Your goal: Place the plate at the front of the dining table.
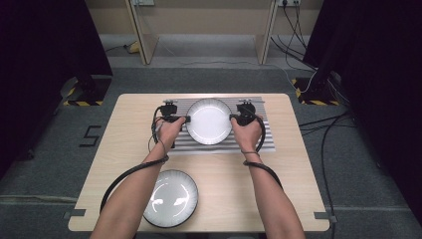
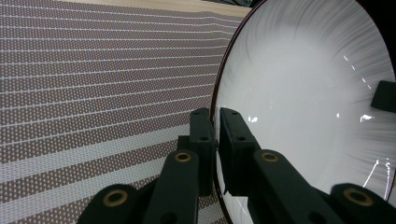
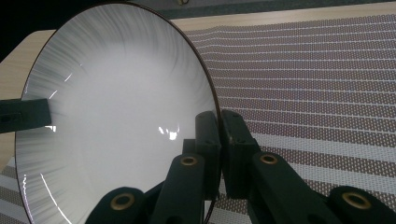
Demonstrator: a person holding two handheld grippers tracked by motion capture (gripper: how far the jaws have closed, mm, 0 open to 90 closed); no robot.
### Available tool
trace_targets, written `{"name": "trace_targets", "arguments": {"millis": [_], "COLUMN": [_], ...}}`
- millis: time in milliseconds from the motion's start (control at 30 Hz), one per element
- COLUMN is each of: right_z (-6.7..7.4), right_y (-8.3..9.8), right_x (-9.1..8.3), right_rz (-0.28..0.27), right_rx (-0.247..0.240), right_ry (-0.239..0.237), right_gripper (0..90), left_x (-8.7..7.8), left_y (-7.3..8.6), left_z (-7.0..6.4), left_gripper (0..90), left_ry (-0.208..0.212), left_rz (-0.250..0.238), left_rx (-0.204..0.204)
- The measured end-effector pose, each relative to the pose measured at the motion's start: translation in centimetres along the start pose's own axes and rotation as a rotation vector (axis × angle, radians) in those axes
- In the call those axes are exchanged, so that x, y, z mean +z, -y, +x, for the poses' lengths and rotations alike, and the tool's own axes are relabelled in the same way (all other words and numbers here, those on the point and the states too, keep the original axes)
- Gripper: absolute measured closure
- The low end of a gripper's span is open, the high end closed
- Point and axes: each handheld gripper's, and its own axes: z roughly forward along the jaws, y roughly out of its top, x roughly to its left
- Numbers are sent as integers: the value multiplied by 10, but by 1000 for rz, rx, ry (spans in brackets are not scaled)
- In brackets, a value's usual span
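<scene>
While a floor marking (image 1: 90, 136) reads "5", both grippers (image 1: 186, 119) (image 1: 232, 118) clamp the white plate's (image 1: 209, 121) opposite rims

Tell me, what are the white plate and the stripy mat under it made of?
The plate looks like glazed ceramic: glossy, with bright light spots and a thin dark rim. The mat looks woven, maybe plastic or fabric: matte, dotted mesh in grey and white stripes. Which fibre it is cannot be told.
</scene>
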Motion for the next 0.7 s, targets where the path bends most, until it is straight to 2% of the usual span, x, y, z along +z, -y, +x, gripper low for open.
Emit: {"name": "trace_targets", "arguments": {"millis": [700], "right_z": [-3], "right_y": [8], "right_x": [13], "right_rz": [28], "right_rx": [10], "right_ry": [5], "right_gripper": [865], "left_x": [10], "left_y": [7], "left_z": [5], "left_gripper": [842], "left_ry": [-19], "left_rz": [30], "left_rx": [-16]}}
